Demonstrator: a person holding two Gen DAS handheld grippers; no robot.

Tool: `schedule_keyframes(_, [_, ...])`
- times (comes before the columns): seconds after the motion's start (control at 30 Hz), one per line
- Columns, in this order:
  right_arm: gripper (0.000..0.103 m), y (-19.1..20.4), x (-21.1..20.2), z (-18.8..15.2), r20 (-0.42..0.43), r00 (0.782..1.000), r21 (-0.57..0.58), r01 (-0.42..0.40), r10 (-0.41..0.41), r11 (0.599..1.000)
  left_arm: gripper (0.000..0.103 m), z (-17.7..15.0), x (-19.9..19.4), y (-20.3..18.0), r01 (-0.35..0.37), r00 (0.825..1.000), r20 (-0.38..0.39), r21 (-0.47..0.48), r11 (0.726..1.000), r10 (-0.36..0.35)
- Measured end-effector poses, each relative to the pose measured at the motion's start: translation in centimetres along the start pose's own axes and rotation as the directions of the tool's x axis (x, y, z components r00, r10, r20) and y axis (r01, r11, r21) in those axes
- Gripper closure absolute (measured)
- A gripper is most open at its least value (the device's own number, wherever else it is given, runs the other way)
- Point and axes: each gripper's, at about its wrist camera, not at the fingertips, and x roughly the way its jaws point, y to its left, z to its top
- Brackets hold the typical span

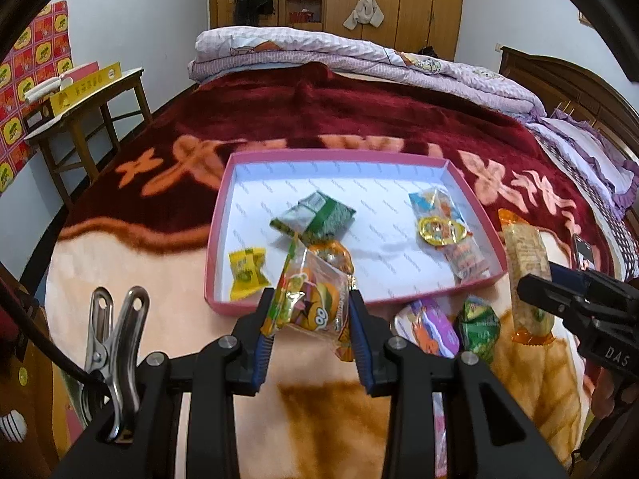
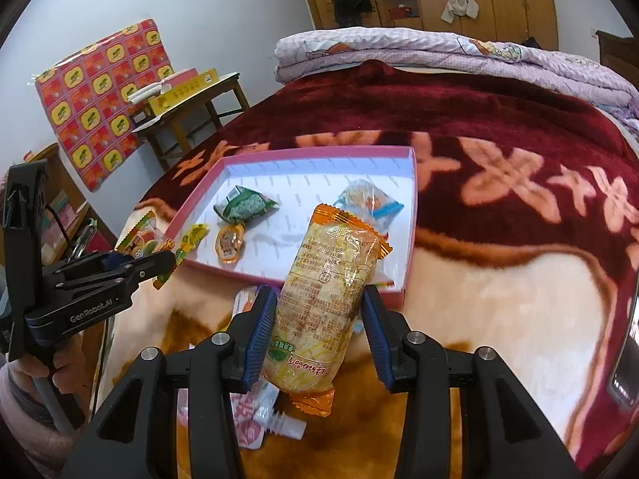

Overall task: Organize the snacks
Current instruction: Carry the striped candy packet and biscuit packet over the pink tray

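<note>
My left gripper (image 1: 311, 311) is shut on a clear gummy-candy packet (image 1: 315, 299), held just in front of the pink box's near rim (image 1: 287, 306). My right gripper (image 2: 319, 311) is shut on a long orange-ended snack pack (image 2: 327, 291), lifted above the blanket near the box's corner (image 2: 403, 291). Inside the white-lined box lie a green packet (image 1: 315, 215), a yellow candy (image 1: 245, 269), an orange jelly cup (image 2: 228, 243) and a blue-edged clear packet (image 1: 443, 219). In the left wrist view the right gripper (image 1: 575, 303) shows at the right edge with its pack (image 1: 527, 275).
On the blanket in front of the box lie a purple-lidded cup (image 1: 425, 325), a green wrapped candy (image 1: 479, 325) and a red-and-white spout pouch (image 2: 259, 419). A folded quilt (image 1: 359, 56) lies across the far end of the bed. A wooden side table (image 1: 84, 99) stands at the left.
</note>
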Motion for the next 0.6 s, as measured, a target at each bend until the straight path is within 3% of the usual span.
schedule_keyframes(0.6, [0.059,1.4,3.1,3.5,0.006,1.0,-0.04,-0.023,0.023,0.999,0.067,4.9,3.5,1.0,-0.02,0.999,0.041,0.01,1.0,0.02])
